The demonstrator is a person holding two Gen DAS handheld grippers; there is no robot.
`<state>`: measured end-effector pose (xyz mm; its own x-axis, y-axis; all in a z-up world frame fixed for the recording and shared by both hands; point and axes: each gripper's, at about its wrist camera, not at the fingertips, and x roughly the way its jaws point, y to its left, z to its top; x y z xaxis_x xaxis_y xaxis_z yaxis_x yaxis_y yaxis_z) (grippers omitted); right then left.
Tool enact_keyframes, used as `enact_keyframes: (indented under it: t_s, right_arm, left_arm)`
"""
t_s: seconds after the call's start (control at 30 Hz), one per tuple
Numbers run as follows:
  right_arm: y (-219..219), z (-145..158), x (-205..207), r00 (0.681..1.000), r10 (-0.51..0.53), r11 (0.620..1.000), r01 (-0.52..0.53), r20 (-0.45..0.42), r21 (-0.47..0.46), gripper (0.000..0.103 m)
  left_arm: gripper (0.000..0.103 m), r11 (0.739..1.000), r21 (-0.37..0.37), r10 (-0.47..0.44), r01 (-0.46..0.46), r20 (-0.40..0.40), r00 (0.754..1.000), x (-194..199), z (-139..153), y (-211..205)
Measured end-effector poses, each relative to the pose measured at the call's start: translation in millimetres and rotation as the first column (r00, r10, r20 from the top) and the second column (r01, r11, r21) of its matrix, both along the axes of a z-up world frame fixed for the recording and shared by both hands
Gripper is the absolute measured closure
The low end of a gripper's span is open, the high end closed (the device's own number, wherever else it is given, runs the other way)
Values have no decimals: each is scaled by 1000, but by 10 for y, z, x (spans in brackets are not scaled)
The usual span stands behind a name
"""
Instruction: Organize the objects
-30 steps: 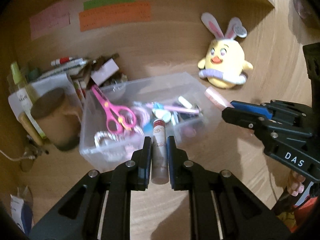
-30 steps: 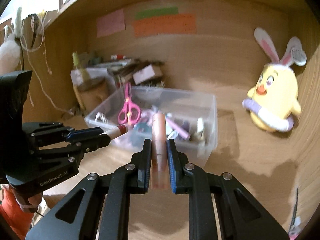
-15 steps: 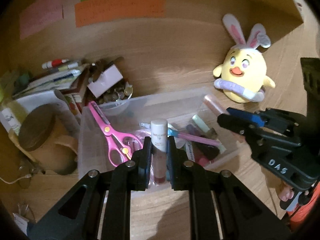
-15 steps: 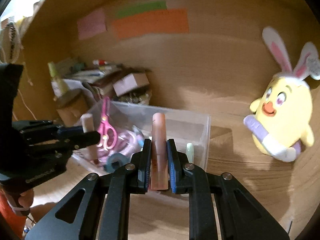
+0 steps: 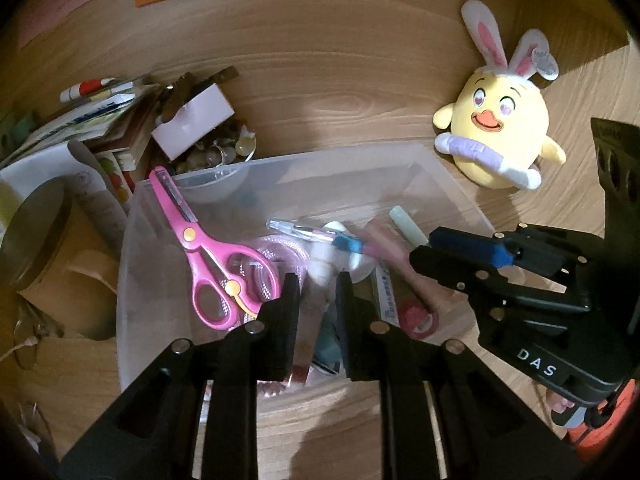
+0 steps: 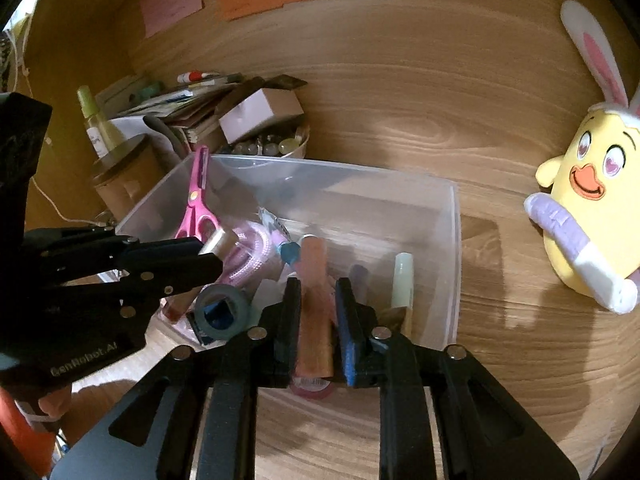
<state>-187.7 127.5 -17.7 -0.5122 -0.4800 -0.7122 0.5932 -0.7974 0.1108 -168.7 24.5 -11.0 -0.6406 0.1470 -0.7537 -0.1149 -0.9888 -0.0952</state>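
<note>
A clear plastic bin (image 5: 132, 264) (image 6: 454, 248) on the wooden desk holds pink scissors (image 5: 208, 252), a pink cord, pens and tape rolls. Both grippers hover over it. My left gripper (image 5: 317, 288) has its jaws slightly parted; the white-capped lip gloss tube (image 5: 320, 268) is a blur between the tips, dropping out of them. In the right wrist view this tube (image 6: 218, 242) pokes past the left gripper's tip. My right gripper (image 6: 317, 292) has its jaws slightly parted around a peach tube (image 6: 316, 308), which looks loose.
A yellow bunny-eared plush (image 5: 496, 136) (image 6: 580, 216) stands right of the bin. At left are a brown lidded jar (image 5: 36, 232), stacked papers and books, a small white box (image 5: 192, 120) and a bowl of beads (image 6: 272, 146). Coloured paper notes hang on the back wall.
Both grippers moved forward and down over the bin. Both jaws went from shut on their tubes to slightly open; the left one's lip gloss tube is falling.
</note>
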Motion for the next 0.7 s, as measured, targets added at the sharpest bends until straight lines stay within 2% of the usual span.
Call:
enact_keyframes:
  t_s: [0.1, 0.2, 0.27, 0.33, 0.47, 0.53, 0.7]
  right_arm:
    - [29, 60, 60, 1000, 4, 1000, -5, -11, -10, 79]
    - [60, 134, 138, 1000, 14, 1000, -14, -25, -20, 78]
    - [85, 193, 205, 999, 14, 1000, -15, -43, -23, 72]
    - [120, 250, 281, 998, 9, 999, -12, -65, -35, 61]
    - [178, 327, 436, 995, 25, 999, -30, -97, -45, 48]
    - [209, 350, 526, 992, 22, 999, -28, -123, -44, 38]
    - [308, 341, 690, 991, 6, 997, -16, -137, -72, 22]
  left_arm:
    - [82, 1000, 8, -1, 1, -24, 1000, 82, 80, -29]
    - [66, 1000, 12, 4, -4, -68, 998, 206, 184, -55]
    - [56, 1000, 8, 13, -13, -101, 995, 290, 241, -66]
    - [43, 1000, 6, 24, -23, -141, 990, 398, 298, -80]
    - [29, 999, -1, 42, -43, -183, 982, 549, 352, -102]
    - [18, 999, -7, 51, -54, -200, 978, 625, 357, -116]
    - [10, 998, -18, 59, -65, -226, 972, 810, 308, -135]
